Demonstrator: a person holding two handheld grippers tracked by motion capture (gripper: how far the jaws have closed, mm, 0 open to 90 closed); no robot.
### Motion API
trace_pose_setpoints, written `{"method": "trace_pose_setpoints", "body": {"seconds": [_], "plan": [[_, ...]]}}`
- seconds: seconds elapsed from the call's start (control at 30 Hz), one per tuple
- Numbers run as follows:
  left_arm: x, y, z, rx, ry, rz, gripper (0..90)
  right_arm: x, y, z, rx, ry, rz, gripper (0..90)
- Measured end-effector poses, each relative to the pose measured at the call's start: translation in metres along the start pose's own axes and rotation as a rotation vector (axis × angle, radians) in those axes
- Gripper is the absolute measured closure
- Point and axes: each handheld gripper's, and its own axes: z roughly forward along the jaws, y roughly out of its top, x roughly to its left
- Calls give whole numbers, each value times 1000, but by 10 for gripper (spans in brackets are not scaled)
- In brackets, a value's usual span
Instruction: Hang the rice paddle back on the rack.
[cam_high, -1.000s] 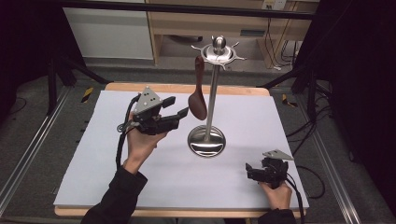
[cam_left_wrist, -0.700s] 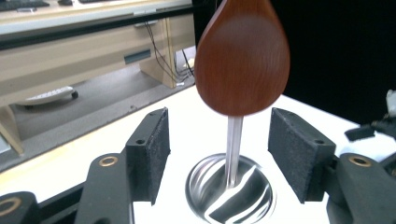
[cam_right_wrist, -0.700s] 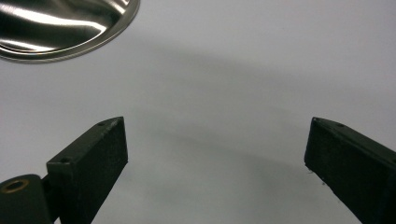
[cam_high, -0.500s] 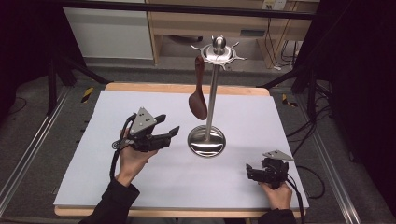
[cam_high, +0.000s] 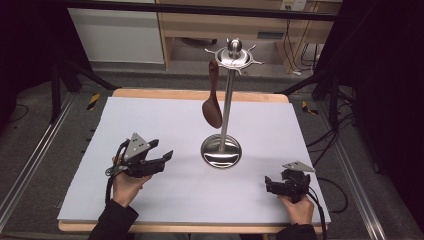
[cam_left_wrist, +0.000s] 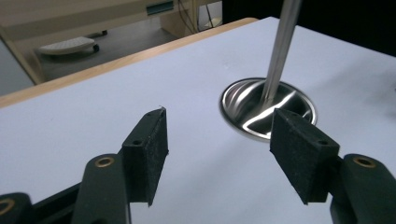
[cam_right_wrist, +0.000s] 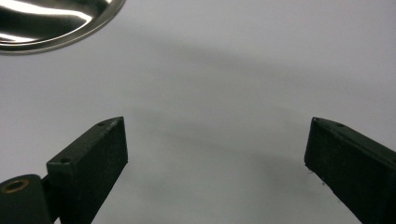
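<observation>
Near the middle of the table (cam_high: 150, 125), a little toward its far edge, a polished metal stand (cam_high: 227, 100) rises from a round, dished base (cam_high: 221, 151). Its thin upright pole carries a ring of short hooks under a ball knob at the top. A dark brown wooden spoon (cam_high: 212, 97) hangs from one of those hooks on the side toward the table's left edge, handle up and bowl down, its bowl clear of the white table surface and just beside the pole.

Toward the near left part of the table, the left gripper (cam_high: 162, 159) is held in the person's left hand (cam_high: 125, 185), raised a little off the surface and aimed toward the stand's base. Its jaws are spread apart with nothing between them; in the left gripper view the base (cam_left_wrist: 267, 107) and the lower pole lie just past the gap between the two black pads.

By the near right corner, the right gripper (cam_high: 270, 185) sits low in the right hand (cam_high: 297, 207), well apart from the stand. Its jaws are also spread wide and hold nothing; the right gripper view looks down on bare white table with the rim of the base (cam_right_wrist: 56, 23) at the upper left.

A pale wooden rim borders the table's far edge.
</observation>
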Motion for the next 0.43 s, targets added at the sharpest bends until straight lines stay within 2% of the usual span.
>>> {"method": "trace_pose_setpoints", "body": {"seconds": [0.2,0.27,0.33,0.43], "plan": [[14,-30,-7,40,51,-24,355,0,-1,0,7,-8,-4,66],[19,-39,-9,41,63,-45,355,0,-1,1,12,-11,-3,66],[24,-45,-10,56,80,-62,355,-1,-1,1,16,-11,-2,66],[28,-52,-11,69,102,-64,354,-3,-2,0,18,-13,-4,68]]}}
